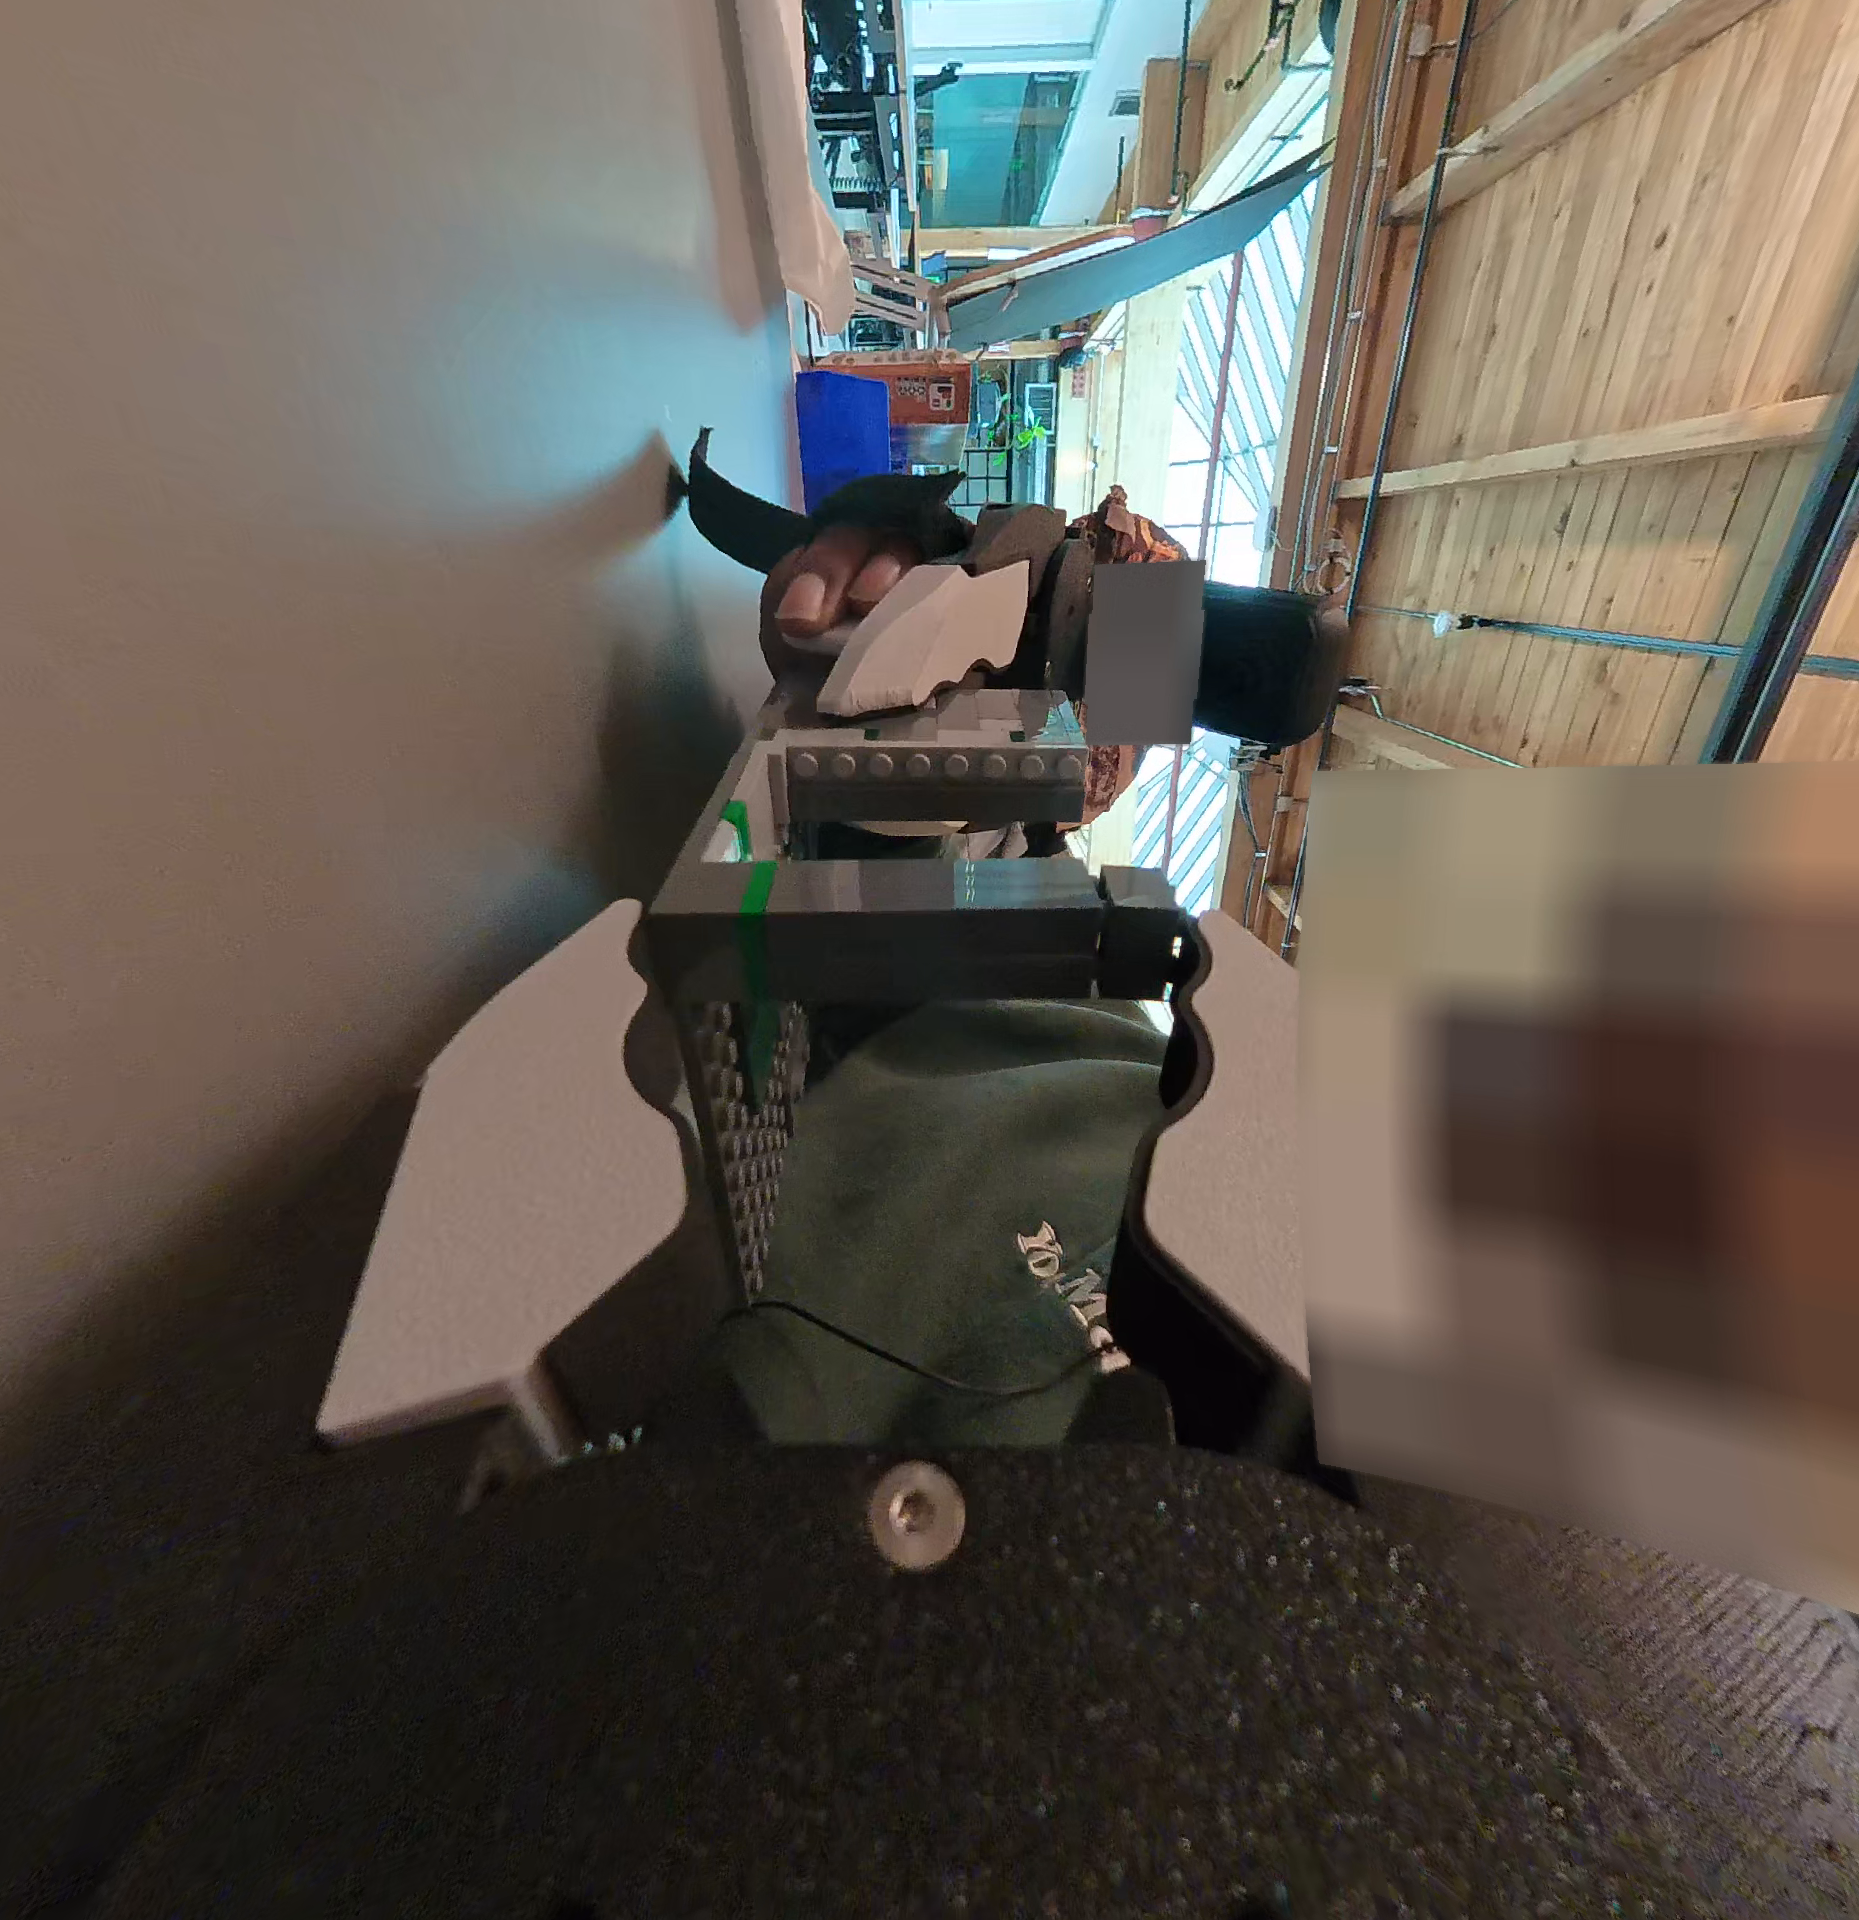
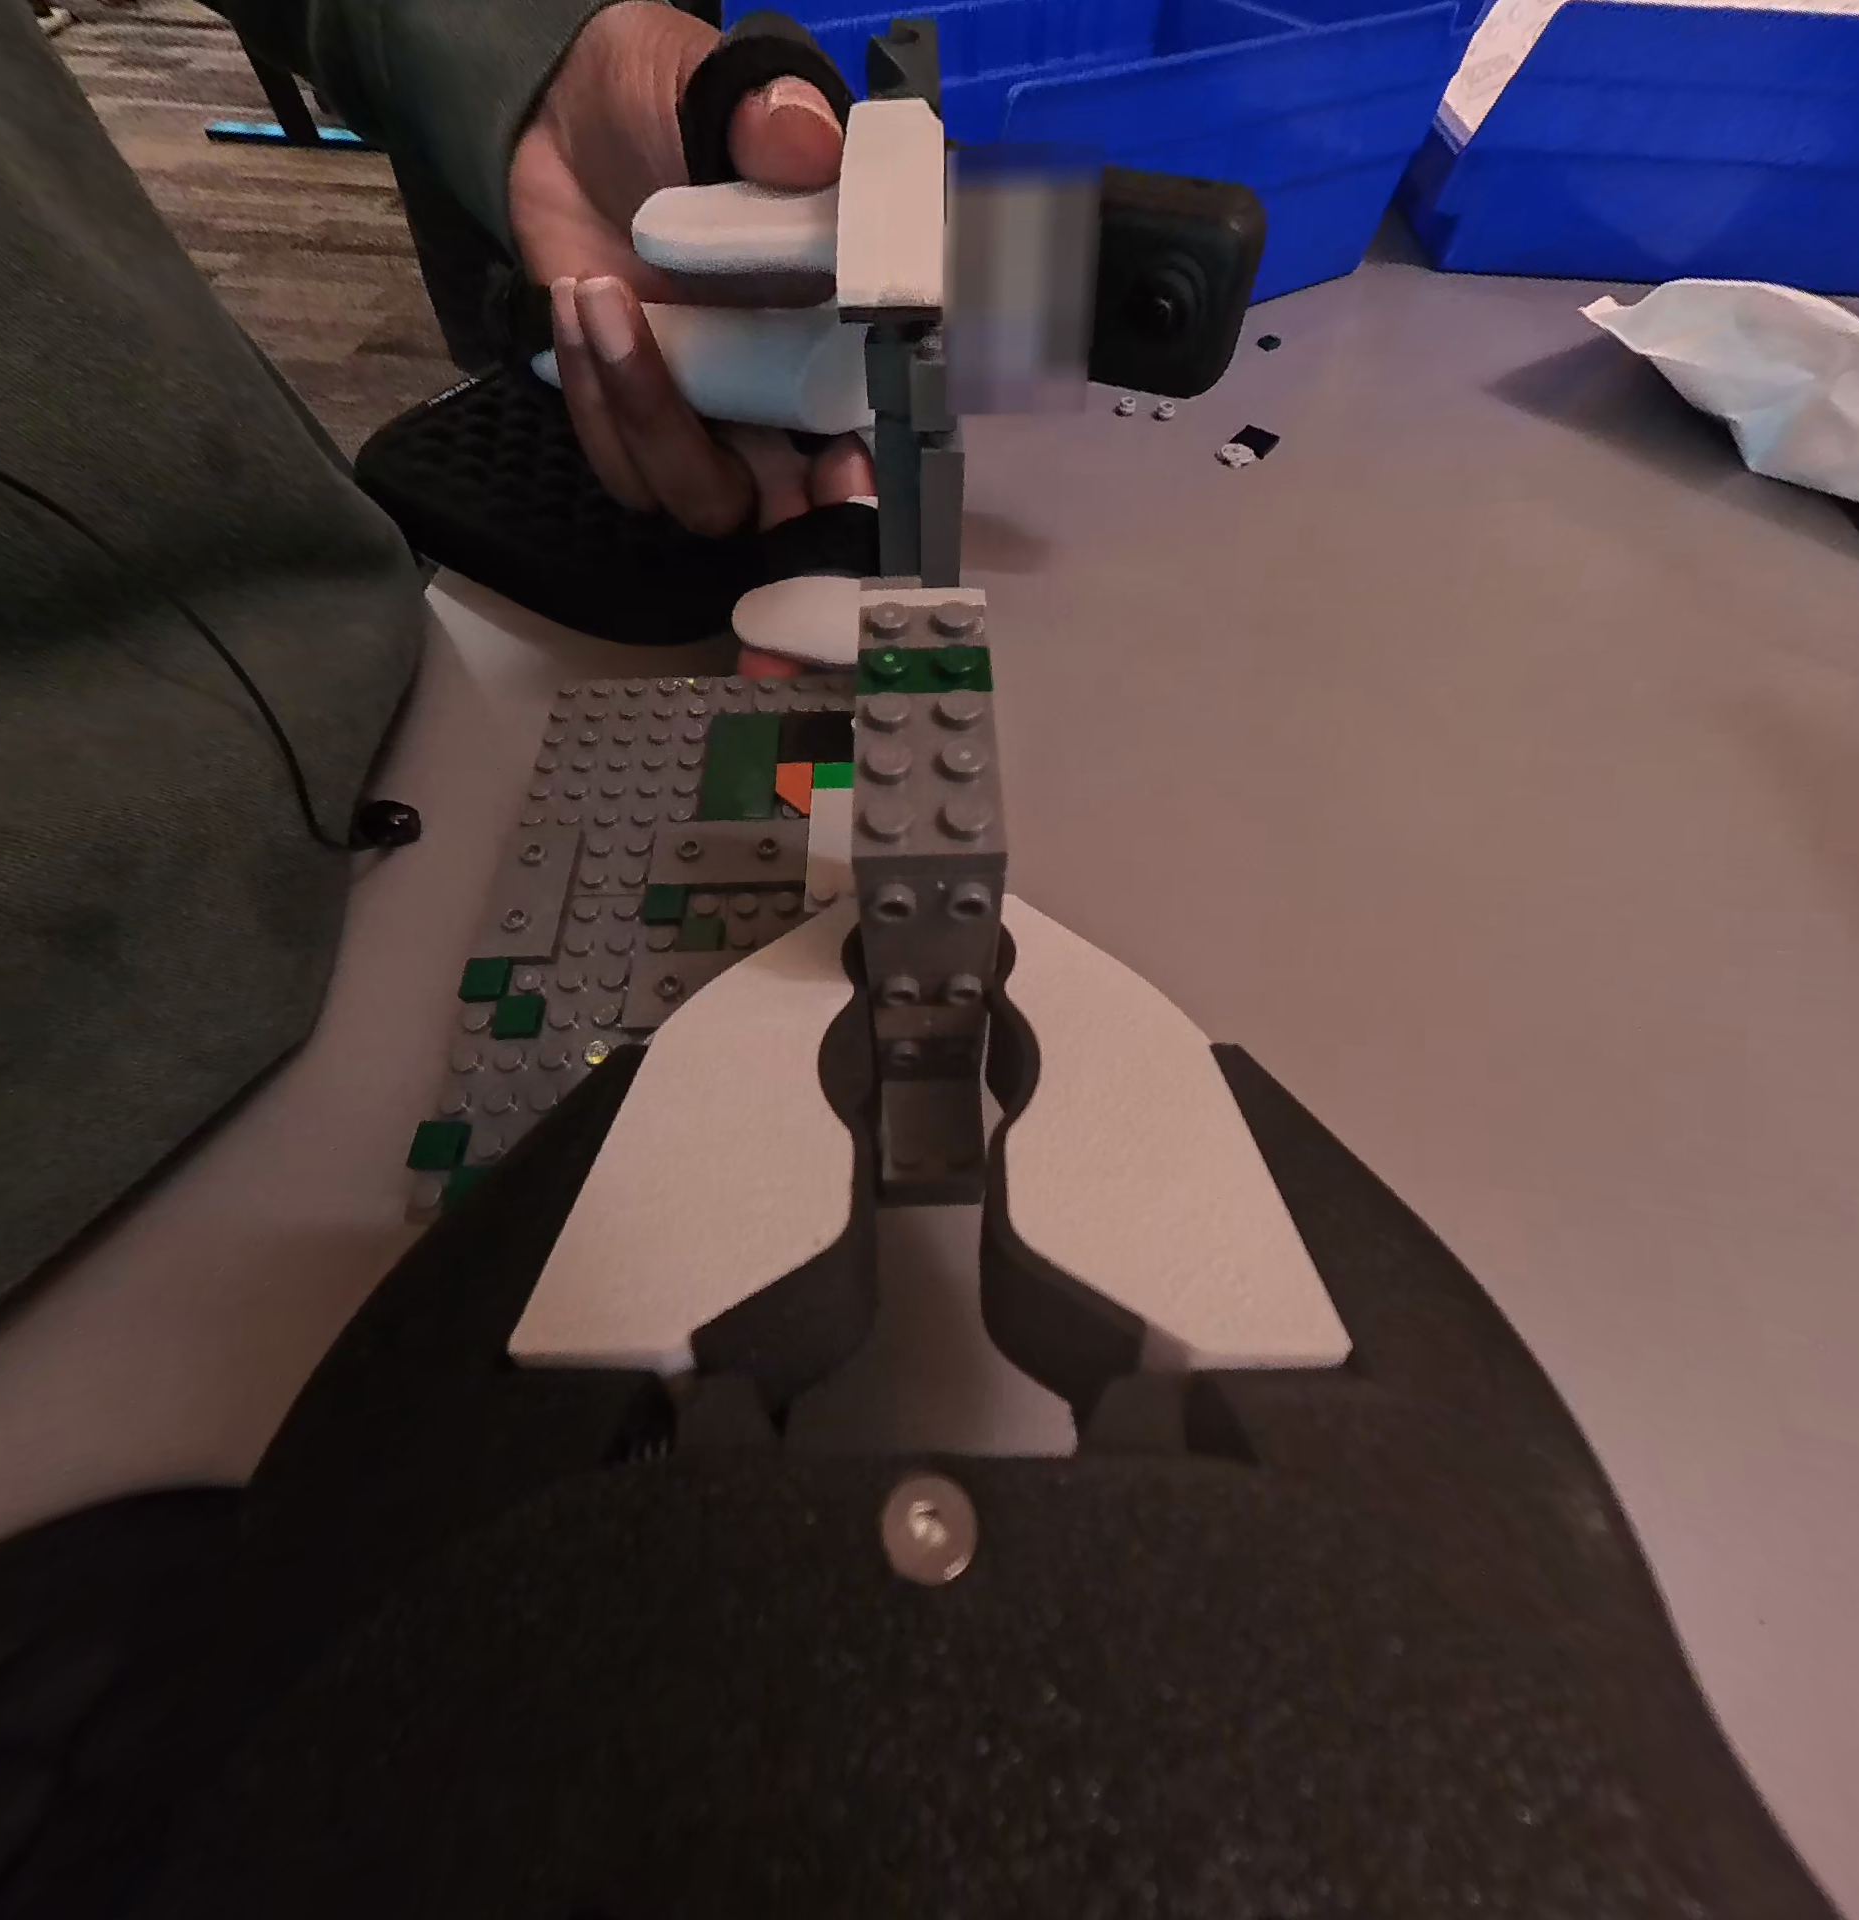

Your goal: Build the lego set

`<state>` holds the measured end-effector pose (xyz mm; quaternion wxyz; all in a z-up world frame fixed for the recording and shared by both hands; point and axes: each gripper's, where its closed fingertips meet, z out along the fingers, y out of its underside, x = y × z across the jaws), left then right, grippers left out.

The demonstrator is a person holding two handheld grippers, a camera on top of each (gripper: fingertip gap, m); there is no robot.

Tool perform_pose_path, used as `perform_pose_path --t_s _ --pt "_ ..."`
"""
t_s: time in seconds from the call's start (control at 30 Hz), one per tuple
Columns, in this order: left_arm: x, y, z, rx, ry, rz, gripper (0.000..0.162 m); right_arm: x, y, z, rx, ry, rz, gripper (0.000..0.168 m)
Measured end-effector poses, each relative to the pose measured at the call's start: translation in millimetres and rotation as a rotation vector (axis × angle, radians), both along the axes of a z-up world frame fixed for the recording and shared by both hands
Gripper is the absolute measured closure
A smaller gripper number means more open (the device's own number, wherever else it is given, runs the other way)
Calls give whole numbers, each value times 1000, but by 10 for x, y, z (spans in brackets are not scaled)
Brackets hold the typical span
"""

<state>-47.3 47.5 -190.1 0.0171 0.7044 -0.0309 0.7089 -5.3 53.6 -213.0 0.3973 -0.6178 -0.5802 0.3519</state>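
A grey Lego build lies on the grey table (image 2: 1424, 883). It is a studded baseplate (image 2: 592, 821) with green tiles and a grey brick wall (image 2: 925, 769) along its right edge. My right gripper (image 2: 930, 966) is shut on the near end of that wall. My left gripper (image 2: 894, 416) stands at the far end, one white finger above and one below, shut on the dark grey part. In the left wrist view my left gripper (image 1: 920, 935) clamps the dark grey wall (image 1: 904, 920) with its green stripe. The baseplate (image 1: 743, 1143) shows edge-on there, and the right gripper (image 1: 904, 644) is beyond.
Blue bins (image 2: 1320, 104) stand along the back of the table. A crumpled white bag (image 2: 1756, 384) lies at the right, with a few small loose pieces (image 2: 1247, 447) near it. A black pad (image 2: 509, 499) and the person's green sleeve (image 2: 125, 623) are at the left. About 6 cm separates my left fingertips from my right.
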Motion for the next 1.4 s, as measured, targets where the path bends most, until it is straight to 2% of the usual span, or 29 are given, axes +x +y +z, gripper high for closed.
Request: perform_pose_path --t_s 1.03,1.4 --pt "-9 -66 31 -19 -39 -8 70 -3 -51 35 28 -14 28 151" --pt "-33 -16 11 -5 -27 43 70 -45 -58 50 19 -57 -19 152"
